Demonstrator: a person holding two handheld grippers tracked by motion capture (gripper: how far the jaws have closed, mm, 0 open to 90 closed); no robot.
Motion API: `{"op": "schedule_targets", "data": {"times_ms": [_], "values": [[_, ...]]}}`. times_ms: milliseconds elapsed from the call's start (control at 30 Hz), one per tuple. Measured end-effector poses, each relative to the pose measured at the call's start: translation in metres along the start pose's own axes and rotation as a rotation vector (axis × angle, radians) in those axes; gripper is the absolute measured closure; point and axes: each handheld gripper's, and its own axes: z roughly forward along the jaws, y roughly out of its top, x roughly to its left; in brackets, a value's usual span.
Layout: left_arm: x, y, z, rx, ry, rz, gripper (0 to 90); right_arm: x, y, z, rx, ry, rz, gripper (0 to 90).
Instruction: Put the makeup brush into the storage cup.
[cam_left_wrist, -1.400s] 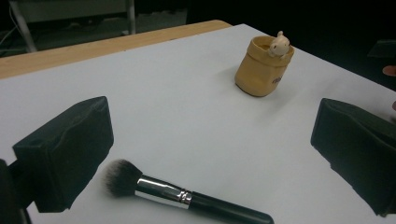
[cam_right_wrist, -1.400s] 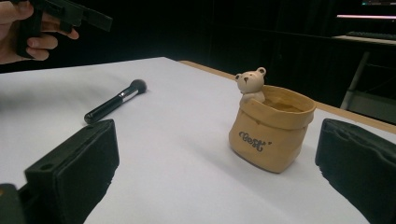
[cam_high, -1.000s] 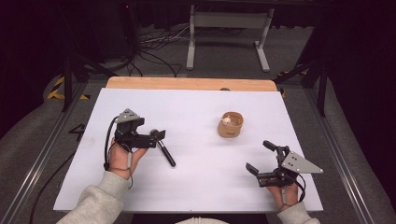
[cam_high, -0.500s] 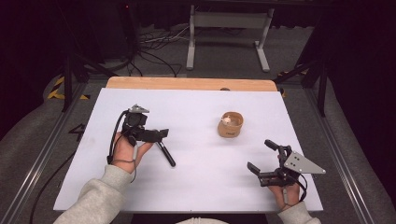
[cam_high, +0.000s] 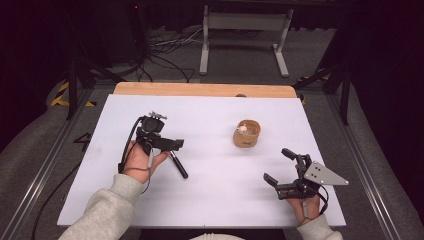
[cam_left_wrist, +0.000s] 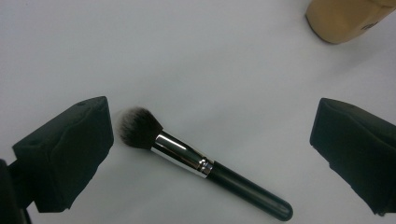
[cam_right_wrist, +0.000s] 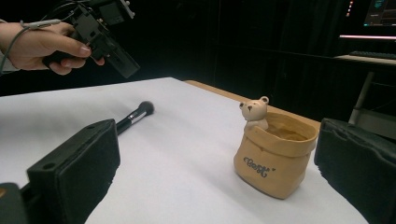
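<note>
1. My left gripper (cam_left_wrist: 212, 140) hovers wide open over the black-handled, silver-ferruled makeup brush (cam_left_wrist: 205, 165) lying flat on the white table (cam_high: 215, 200); not grasped.
2. My right gripper (cam_high: 280, 167) is open, empty, near the tan ceramic bear pot (cam_right_wrist: 273, 156).
3. Likely grasp and transfer both left.

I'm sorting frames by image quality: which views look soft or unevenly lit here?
High view: the white table is evenly lit, the surroundings fall to near black. Left gripper view: the makeup brush is fairly sharp with a faint shadow, while the left tool jaws are blurred. Right gripper view: the bear pot is sharp, the background dark.
</note>
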Motion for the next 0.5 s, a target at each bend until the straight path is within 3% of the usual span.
{"op": "schedule_targets", "data": {"times_ms": [200,367,500], "values": [[0.003,0.004,0.006,0.03,0.013,-0.04,0.1,0.0,0.0,0.001,0.003,-0.001,-0.004,0.7],[0.004,0.008,0.014,0.088,0.043,-0.084,0.3,0.0,0.0,0.0,-0.001,-0.002,-0.001,0.7],[0.006,0.009,0.019,0.128,0.047,-0.09,0.6,0.0,0.0,-0.001,-0.004,-0.002,0.004,0.7]]}}
